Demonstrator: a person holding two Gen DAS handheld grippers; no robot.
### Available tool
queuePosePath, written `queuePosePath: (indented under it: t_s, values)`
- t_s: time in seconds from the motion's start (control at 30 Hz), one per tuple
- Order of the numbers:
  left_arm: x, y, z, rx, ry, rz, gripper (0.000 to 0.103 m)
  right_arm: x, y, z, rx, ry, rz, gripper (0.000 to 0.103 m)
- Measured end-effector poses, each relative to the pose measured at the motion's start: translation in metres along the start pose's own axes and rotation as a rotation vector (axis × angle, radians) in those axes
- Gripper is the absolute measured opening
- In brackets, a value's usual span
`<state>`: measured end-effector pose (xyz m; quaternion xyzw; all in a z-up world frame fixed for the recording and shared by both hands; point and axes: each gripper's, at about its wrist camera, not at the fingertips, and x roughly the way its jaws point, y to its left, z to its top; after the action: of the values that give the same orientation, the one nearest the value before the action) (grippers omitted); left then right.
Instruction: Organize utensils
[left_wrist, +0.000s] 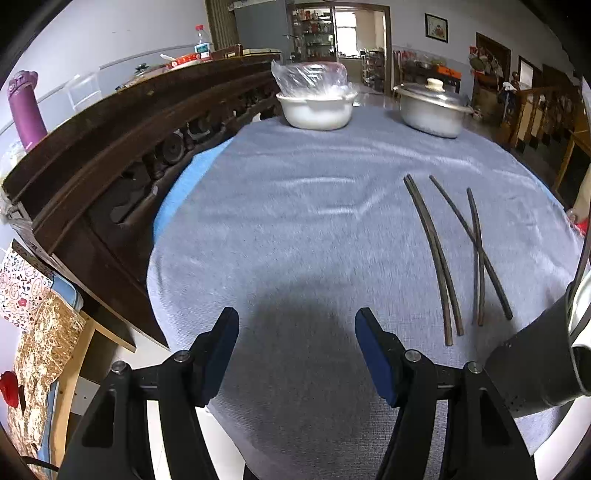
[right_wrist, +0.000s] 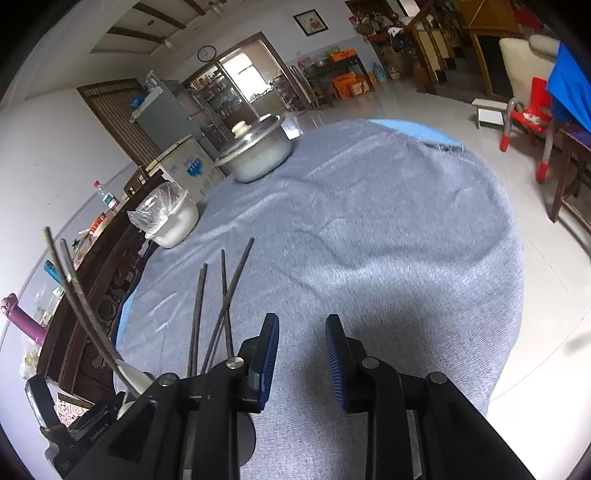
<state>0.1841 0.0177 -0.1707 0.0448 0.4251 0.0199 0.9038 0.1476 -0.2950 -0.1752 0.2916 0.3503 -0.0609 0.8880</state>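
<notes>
On the table's (left_wrist: 295, 221) right side, four chopsticks (left_wrist: 436, 258) are lying, two crossing. Both tools, left (left_wrist: 297, 321) and right (right_wrist: 302, 325), are hovering spread, empty. Uncross the pair before aligning.

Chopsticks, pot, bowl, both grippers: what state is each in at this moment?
Parallel chopsticks: side by side on the cloth.
Crossed chopsticks: one over the other.
Pot: lid on.
Bowl: covered with plastic.
Left gripper: open, empty.
Right gripper: open, empty.

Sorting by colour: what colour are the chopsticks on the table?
Dark brown, nearly black chopsticks; clearest in the left wrist view.
</notes>
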Motion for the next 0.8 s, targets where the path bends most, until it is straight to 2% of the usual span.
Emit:
queuePosePath:
  t_s: [0.33, 0.6, 0.7, 0.8]
  values:
    - [0.003, -0.009, 0.007, 0.006, -0.047, -0.022, 0.066, 0.02, -0.006, 0.0, -0.011, 0.014, 0.034, 0.028]
    - [0.02, -0.019, 0.014, 0.028, -0.022, -0.026, 0.066, 0.033, -0.018, 0.005, 0.016, 0.024, 0.031, 0.028]
    - [0.026, -0.02, 0.017, 0.023, -0.017, -0.028, 0.066, 0.038, -0.022, 0.007, 0.025, 0.029, 0.025, 0.033]
    - [0.031, -0.02, 0.017, 0.019, -0.007, -0.031, 0.066, 0.042, -0.024, 0.008, 0.028, 0.028, 0.018, 0.044]
